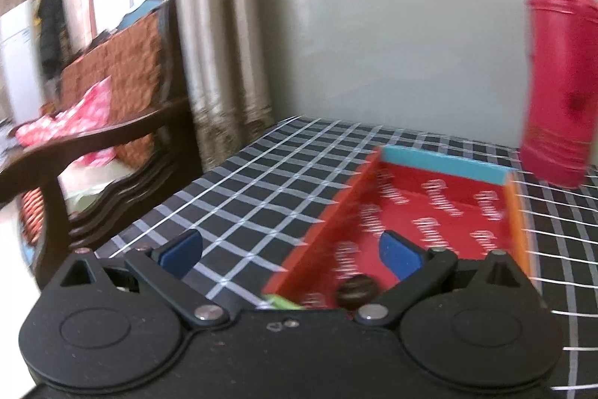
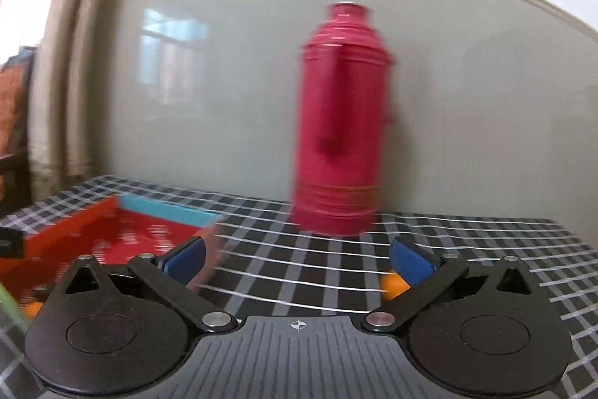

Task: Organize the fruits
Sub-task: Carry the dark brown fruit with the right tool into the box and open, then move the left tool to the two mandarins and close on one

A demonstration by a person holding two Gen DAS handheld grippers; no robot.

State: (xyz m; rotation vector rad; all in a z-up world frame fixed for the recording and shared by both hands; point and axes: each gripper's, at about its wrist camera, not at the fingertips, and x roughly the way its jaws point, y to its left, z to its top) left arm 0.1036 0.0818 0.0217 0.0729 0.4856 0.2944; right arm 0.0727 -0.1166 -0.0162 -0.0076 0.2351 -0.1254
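A shallow red box (image 1: 429, 208) with orange sides and a blue far wall lies on the checked tablecloth; it also shows in the right wrist view (image 2: 123, 234). A dark round fruit (image 1: 355, 290) sits in the box's near end, just in front of my left gripper (image 1: 291, 249), which is open and empty over the box's left wall. My right gripper (image 2: 297, 258) is open and empty above the cloth. An orange fruit (image 2: 392, 287) lies on the cloth by its right finger. Another orange fruit (image 2: 33, 309) shows at the box's near end.
A tall red thermos (image 2: 340, 122) stands on the table by the wall, right of the box; it also shows in the left wrist view (image 1: 560, 73). A wooden chair (image 1: 97, 144) stands off the table's left edge. A green strip (image 1: 284, 302) lies at the box's near corner.
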